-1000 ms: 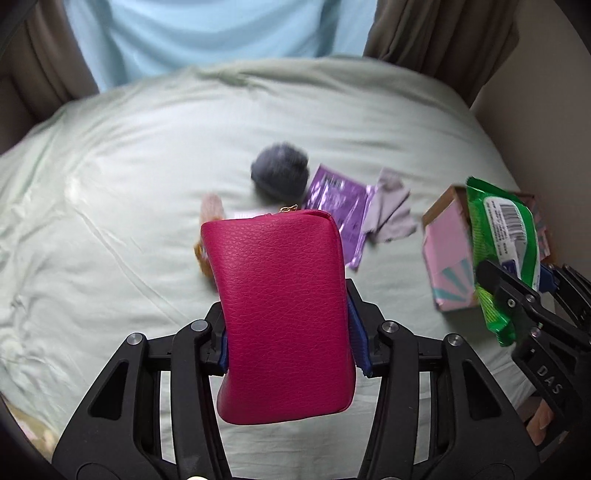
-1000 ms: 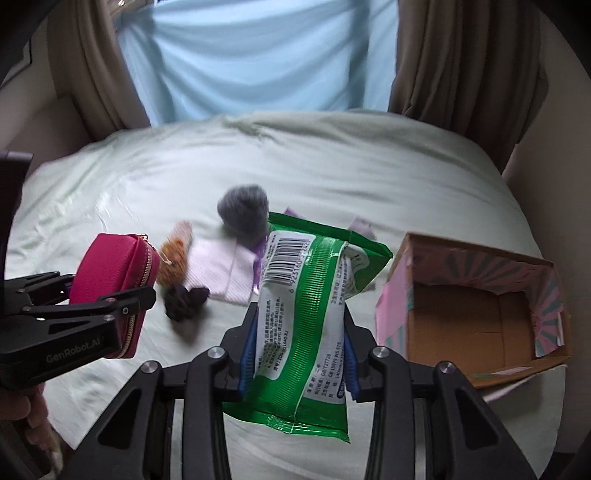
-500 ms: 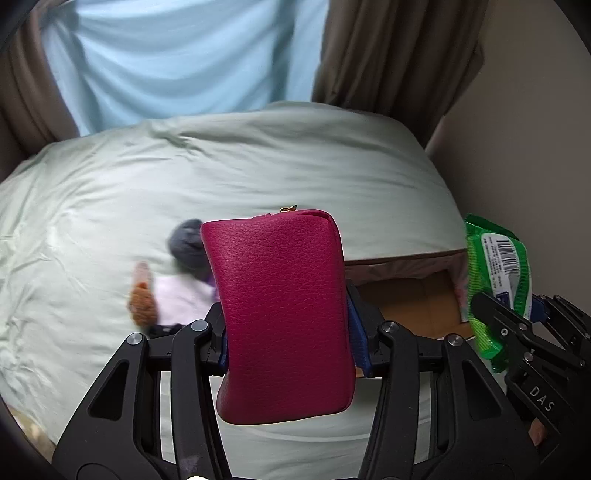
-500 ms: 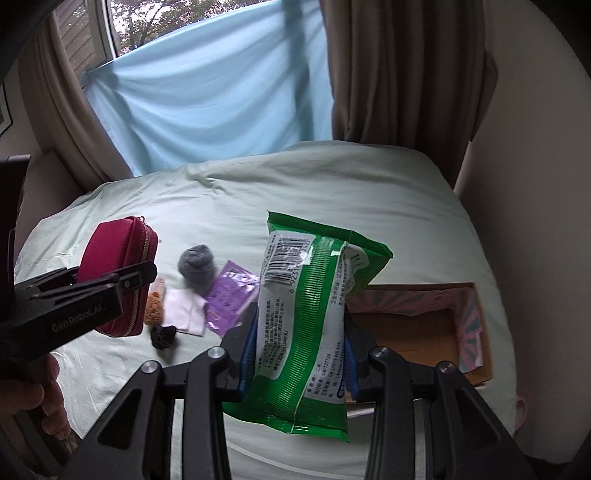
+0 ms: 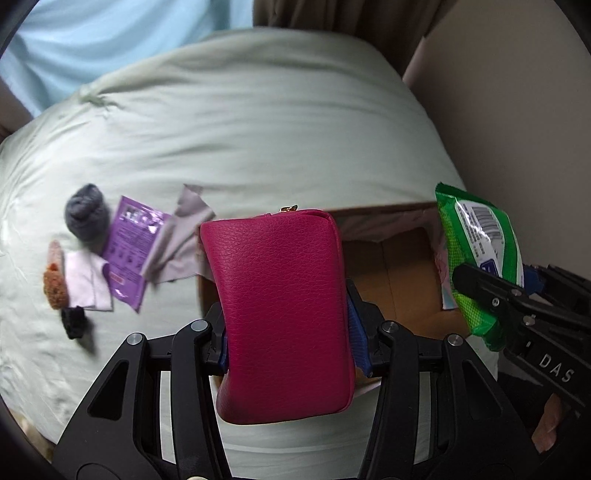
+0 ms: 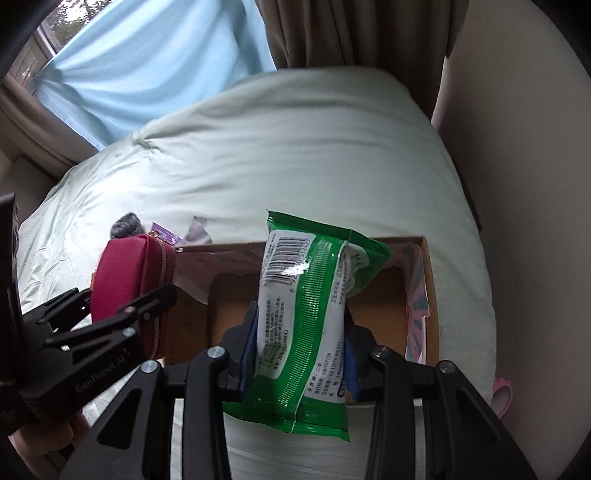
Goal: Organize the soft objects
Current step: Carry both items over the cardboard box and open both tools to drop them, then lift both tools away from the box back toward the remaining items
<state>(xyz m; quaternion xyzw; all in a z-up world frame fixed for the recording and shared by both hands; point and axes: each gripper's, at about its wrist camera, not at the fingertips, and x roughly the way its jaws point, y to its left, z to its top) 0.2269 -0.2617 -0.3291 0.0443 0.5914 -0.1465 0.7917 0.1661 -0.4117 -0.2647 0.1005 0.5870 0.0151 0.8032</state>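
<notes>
My left gripper (image 5: 286, 343) is shut on a magenta pouch (image 5: 280, 310) and holds it over the left part of an open cardboard box (image 5: 399, 277). My right gripper (image 6: 299, 354) is shut on a green wet-wipes pack (image 6: 306, 310) and holds it above the same box (image 6: 380, 317). The pouch (image 6: 129, 280) also shows in the right wrist view, and the pack (image 5: 480, 254) in the left wrist view. On the bed left of the box lie a grey pompom (image 5: 86, 216), a purple sachet (image 5: 129, 247), a grey cloth (image 5: 181, 240), a pale pink cloth (image 5: 86, 282), an orange fuzzy item (image 5: 55, 286) and a black scrunchie (image 5: 74, 321).
The pale green bedspread (image 5: 258, 129) fills the view. A beige wall (image 6: 535, 221) runs close along the right of the bed and box. Brown curtains (image 6: 351, 33) and a light blue drape (image 6: 147, 55) hang at the far end.
Both grippers have moved toward the box with their loads and now hang over its opening. The loose items on the bed lie as before.
</notes>
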